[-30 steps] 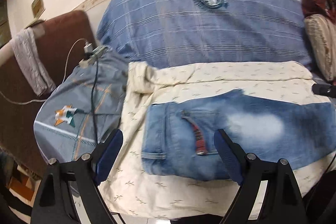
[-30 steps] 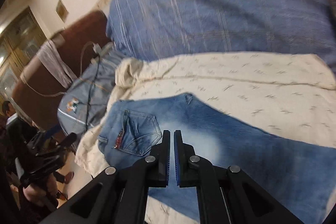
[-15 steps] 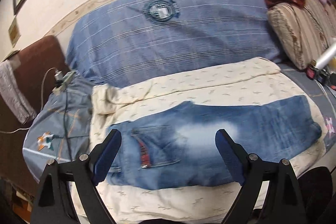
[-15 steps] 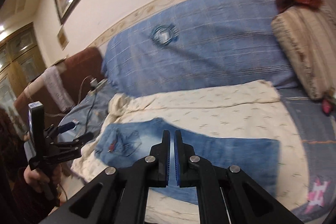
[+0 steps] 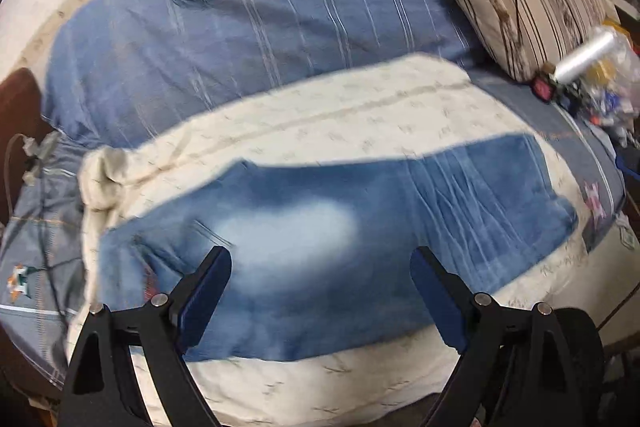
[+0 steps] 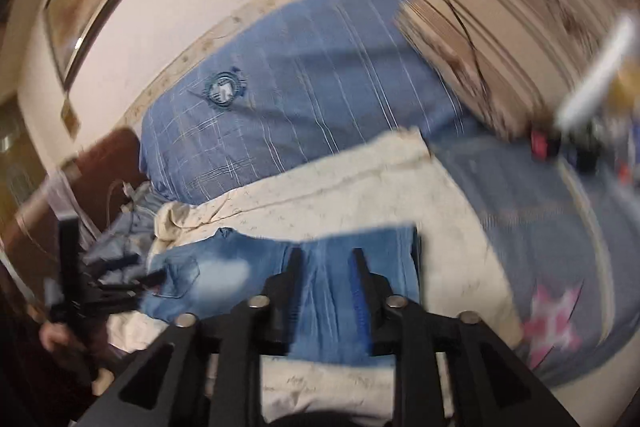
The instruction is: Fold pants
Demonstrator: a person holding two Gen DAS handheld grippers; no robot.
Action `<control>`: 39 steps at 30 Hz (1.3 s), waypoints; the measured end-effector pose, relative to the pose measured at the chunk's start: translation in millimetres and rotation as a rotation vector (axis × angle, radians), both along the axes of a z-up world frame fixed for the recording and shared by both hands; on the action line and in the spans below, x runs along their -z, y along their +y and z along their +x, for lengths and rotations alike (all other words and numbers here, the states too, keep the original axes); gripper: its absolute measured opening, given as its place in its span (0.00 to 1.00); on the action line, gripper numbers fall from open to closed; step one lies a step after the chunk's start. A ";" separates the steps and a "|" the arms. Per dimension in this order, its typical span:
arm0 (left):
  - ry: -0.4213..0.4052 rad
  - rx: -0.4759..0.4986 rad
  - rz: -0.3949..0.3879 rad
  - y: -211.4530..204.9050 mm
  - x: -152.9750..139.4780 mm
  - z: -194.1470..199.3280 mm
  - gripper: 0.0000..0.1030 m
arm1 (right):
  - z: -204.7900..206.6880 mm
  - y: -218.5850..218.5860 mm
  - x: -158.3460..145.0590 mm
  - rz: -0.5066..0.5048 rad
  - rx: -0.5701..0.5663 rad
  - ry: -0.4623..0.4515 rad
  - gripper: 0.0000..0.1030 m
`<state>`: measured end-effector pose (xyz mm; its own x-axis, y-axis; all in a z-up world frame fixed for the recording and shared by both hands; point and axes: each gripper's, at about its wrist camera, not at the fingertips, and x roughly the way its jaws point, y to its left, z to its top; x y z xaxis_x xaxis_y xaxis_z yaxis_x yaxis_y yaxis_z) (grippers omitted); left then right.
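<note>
A pair of faded blue denim pants [image 5: 320,239] lies flat across the middle of the left wrist frame, spread lengthwise on a cream sheet with a small leaf print [image 5: 340,115]. The waist and a back pocket sit toward the lower left, the leg ends toward the right. A pale washed patch marks the centre of the denim.

The left gripper [image 5: 320,291] fills the bottom of that frame, its blue-padded fingers [image 5: 204,291] spread wide apart above the denim, gripping nothing.

In the right wrist frame, which is blurred, the right gripper [image 6: 326,283] sits at bottom centre with a clear gap between its fingers, over the leg end of the pants [image 6: 280,279]; whether it touches the cloth I cannot tell. The left gripper [image 6: 100,291] shows dark at the left edge, by the waist.

A blue striped bedcover with a round emblem [image 5: 248,19] fills the upper centre behind the sheet. A beige pillow with dark brown lines [image 5: 524,3] lies at upper right, with a clear plastic roll [image 5: 588,55] just below it.
</note>
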<state>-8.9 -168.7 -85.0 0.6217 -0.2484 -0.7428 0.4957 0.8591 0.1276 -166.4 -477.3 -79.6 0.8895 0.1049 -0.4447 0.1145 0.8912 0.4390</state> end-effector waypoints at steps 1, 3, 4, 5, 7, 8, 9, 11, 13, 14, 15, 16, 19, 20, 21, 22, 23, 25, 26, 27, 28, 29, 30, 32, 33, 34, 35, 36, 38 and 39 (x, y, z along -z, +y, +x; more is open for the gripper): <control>0.029 0.014 0.006 -5.7 8.6 0.9 0.89 | -0.7 -5.0 8.3 0.016 0.022 0.013 0.78; 0.059 0.023 0.027 -13.1 20.9 3.4 0.89 | -0.3 -17.0 26.3 0.071 0.028 0.025 0.78; 0.079 0.021 0.046 -18.0 29.5 5.8 0.89 | 2.5 -23.2 35.7 0.102 0.029 0.038 0.78; 0.094 0.023 0.054 -20.4 35.6 8.3 0.89 | 6.8 -28.7 44.9 0.132 0.026 0.058 0.78; 0.113 0.023 0.069 -25.1 44.3 12.4 0.89 | 16.0 -39.6 63.1 0.212 -0.003 0.094 0.76; 0.120 0.023 0.078 -26.8 47.7 14.1 0.89 | 21.1 -44.6 74.2 0.261 -0.008 0.116 0.75; 0.129 0.026 0.089 -29.7 52.1 17.1 0.89 | 23.7 -45.4 79.9 0.283 -0.007 0.128 0.73; 0.135 0.024 0.102 -33.6 57.5 22.3 0.89 | 29.9 -51.1 95.2 0.334 0.001 0.155 0.70; 0.147 0.014 0.097 -36.1 60.4 29.9 0.89 | 34.7 -57.9 106.1 0.390 -0.001 0.152 0.63; 0.156 0.011 0.091 -36.6 60.9 33.1 0.89 | 37.4 -61.2 109.8 0.411 -0.002 0.153 0.62; 0.174 0.006 0.078 -38.6 61.8 38.1 0.89 | 40.7 -62.5 111.1 0.420 -0.001 0.156 0.60; 0.185 0.004 0.069 -41.5 62.8 41.1 0.89 | 45.1 -64.9 113.0 0.424 0.001 0.160 0.60; 0.198 0.012 0.050 -53.8 64.5 47.7 0.89 | 56.2 -67.4 115.7 0.445 -0.018 0.176 0.57; 0.196 0.015 0.052 -58.1 65.2 48.3 0.89 | 60.3 -67.1 116.6 0.444 -0.021 0.192 0.57; 0.192 0.018 0.053 -62.9 66.4 48.8 0.89 | 66.3 -66.4 120.0 0.445 -0.031 0.217 0.56; 0.190 0.022 0.055 -66.6 67.7 49.4 0.89 | 69.5 -65.1 121.9 0.450 -0.039 0.225 0.53; 0.185 0.025 0.060 -71.6 69.6 50.1 0.89 | 71.7 -64.1 122.3 0.454 -0.045 0.226 0.53; 0.180 0.024 0.076 -80.4 75.3 52.9 0.89 | 76.9 -59.2 120.3 0.446 -0.061 0.232 0.50; 0.180 0.024 0.082 -82.2 77.3 54.0 0.89 | 79.1 -56.5 119.0 0.437 -0.067 0.237 0.49; 0.177 0.021 0.098 -85.9 82.0 55.1 0.89 | 81.9 -52.9 117.8 0.422 -0.071 0.242 0.48; 0.177 0.019 0.108 -87.1 84.7 55.5 0.89 | 84.8 -48.6 115.6 0.404 -0.085 0.246 0.41; 0.180 0.017 0.113 -87.9 87.8 56.3 0.89 | 86.9 -45.6 114.5 0.405 -0.107 0.248 0.35; 0.182 0.015 0.109 -87.6 89.6 56.6 0.89 | 89.0 -42.3 113.6 0.419 -0.137 0.245 0.24; 0.179 0.016 0.090 -85.6 90.1 56.7 0.89 | 89.0 -35.4 107.9 0.388 -0.150 0.235 0.21; 0.178 0.017 0.089 -85.4 89.9 57.2 0.90 | 89.8 -34.1 106.7 0.372 -0.148 0.236 0.20; 0.173 0.018 0.087 -84.8 90.1 57.2 0.90 | 91.0 -33.8 109.0 0.367 -0.144 0.241 0.20; 0.170 0.019 0.083 -84.4 90.3 57.2 0.90 | 92.1 -35.9 113.8 0.384 -0.139 0.252 0.20; 0.164 0.019 0.077 -83.5 90.2 56.7 0.90 | 93.8 -37.9 119.4 0.402 -0.130 0.269 0.20; 0.155 0.022 0.071 -82.3 90.3 57.2 0.90 | 95.5 -39.7 126.9 0.448 -0.142 0.267 0.20; 0.150 0.021 0.068 -81.6 90.1 56.7 0.90 | 95.2 -38.9 127.5 0.444 -0.144 0.263 0.21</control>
<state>47.9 -250.4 -175.1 0.4980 -0.2064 -0.8423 0.5316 0.8400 0.1085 -71.2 -516.2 -207.2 0.7166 0.4464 -0.5360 0.1621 0.6408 0.7504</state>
